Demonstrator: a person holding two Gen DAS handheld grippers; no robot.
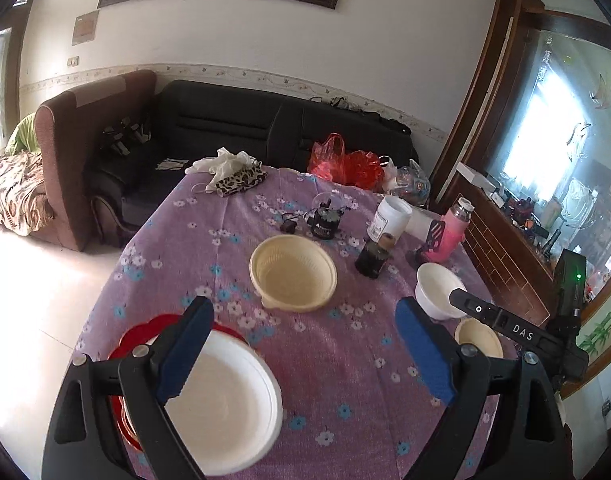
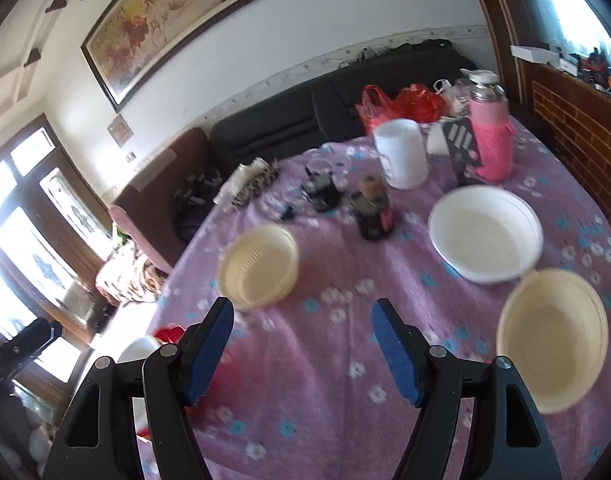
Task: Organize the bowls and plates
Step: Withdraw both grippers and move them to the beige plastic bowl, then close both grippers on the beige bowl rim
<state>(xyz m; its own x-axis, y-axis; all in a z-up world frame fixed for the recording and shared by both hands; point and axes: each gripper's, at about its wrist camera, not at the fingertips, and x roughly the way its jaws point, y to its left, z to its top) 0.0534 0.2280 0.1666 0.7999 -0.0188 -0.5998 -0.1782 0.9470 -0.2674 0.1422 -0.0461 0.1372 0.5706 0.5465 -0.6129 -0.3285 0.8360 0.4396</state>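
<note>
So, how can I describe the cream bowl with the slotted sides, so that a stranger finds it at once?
Start at the table with the purple flowered cloth. Near its middle stands the cream slotted bowl, left of the small dark jar. Unlike the plain white bowl and the smooth cream bowl, its walls are pierced like a strainer.

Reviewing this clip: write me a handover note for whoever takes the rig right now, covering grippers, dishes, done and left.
Left gripper: open, empty, above the table's near edge.
Right gripper: open, empty, also over the tablecloth.
Dishes: white plate sits on the red plate at near left. Cream strainer bowl stands alone mid-table. White bowl and small cream bowl sit side by side at right.
Done: the plates look stacked.
Left: the three bowls are still separate; probably nest or group them.
</note>
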